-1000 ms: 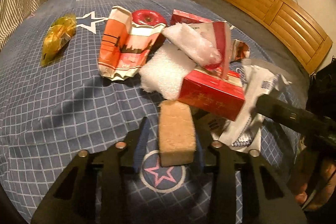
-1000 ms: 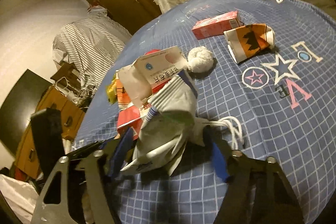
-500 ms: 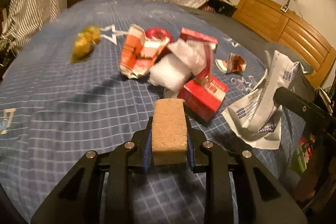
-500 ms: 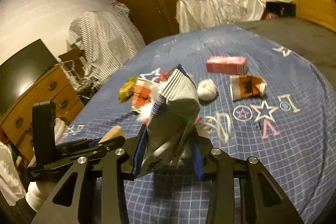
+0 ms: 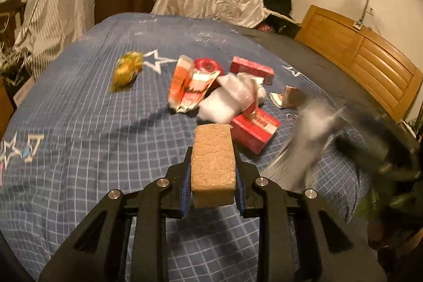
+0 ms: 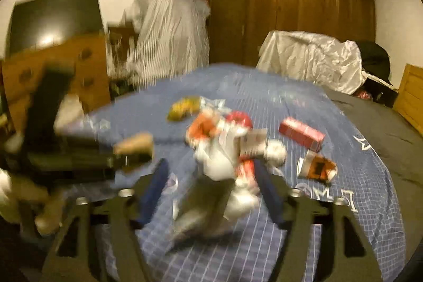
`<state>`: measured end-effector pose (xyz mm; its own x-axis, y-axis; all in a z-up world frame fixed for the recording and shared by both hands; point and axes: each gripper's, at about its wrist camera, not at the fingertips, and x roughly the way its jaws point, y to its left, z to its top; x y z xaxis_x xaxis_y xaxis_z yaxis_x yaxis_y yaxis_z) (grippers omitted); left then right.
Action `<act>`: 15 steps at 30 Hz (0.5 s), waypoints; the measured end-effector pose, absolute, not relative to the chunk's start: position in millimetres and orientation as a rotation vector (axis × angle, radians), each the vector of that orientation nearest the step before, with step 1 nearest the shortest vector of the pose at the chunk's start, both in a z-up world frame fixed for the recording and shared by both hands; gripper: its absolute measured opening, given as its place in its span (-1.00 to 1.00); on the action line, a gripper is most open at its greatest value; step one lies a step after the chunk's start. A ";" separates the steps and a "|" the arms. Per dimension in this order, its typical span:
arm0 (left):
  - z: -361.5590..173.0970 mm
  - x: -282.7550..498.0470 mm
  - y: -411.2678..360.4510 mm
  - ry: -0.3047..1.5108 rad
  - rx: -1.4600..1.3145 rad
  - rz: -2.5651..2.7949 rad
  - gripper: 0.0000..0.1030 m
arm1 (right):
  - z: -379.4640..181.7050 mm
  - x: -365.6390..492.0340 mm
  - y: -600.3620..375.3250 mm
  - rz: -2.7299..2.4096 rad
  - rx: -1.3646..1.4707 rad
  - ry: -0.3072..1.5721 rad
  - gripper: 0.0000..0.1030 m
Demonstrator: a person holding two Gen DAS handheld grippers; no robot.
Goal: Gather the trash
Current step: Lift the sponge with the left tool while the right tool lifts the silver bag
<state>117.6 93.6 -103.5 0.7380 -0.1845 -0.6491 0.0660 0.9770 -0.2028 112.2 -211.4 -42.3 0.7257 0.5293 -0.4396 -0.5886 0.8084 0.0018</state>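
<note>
Over the blue checked bed point(image 5: 79, 149), the left gripper point(image 5: 212, 176) has its fingers clamped on a tan, crumbly-looking sponge block point(image 5: 213, 163). The right gripper point(image 6: 211, 192) has just been opening; a blurred grey-white wrapper point(image 6: 208, 205), seemingly loose, hangs between its spread fingers.

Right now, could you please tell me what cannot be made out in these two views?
- Grey wrapper, right wrist view: motion blur; whether the right gripper's pads touch it is unclear.
- Same wrapper, left wrist view: a grey smear.
- Print on the red box, left wrist view: too small.
- Left gripper, right wrist view: blurred.
</note>
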 end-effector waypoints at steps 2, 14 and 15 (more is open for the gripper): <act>-107.4 115.5 98.3 0.737 -0.189 -0.133 -0.51 | -33.1 113.6 -224.2 0.572 -0.100 0.408 0.46; -125.7 111.5 97.5 0.776 -0.206 -0.162 -0.50 | -111.0 146.8 -287.8 0.560 0.266 0.818 -0.06; -127.1 111.1 97.0 0.777 -0.207 -0.161 -0.50 | -120.8 151.0 -294.0 0.568 0.346 0.866 -0.06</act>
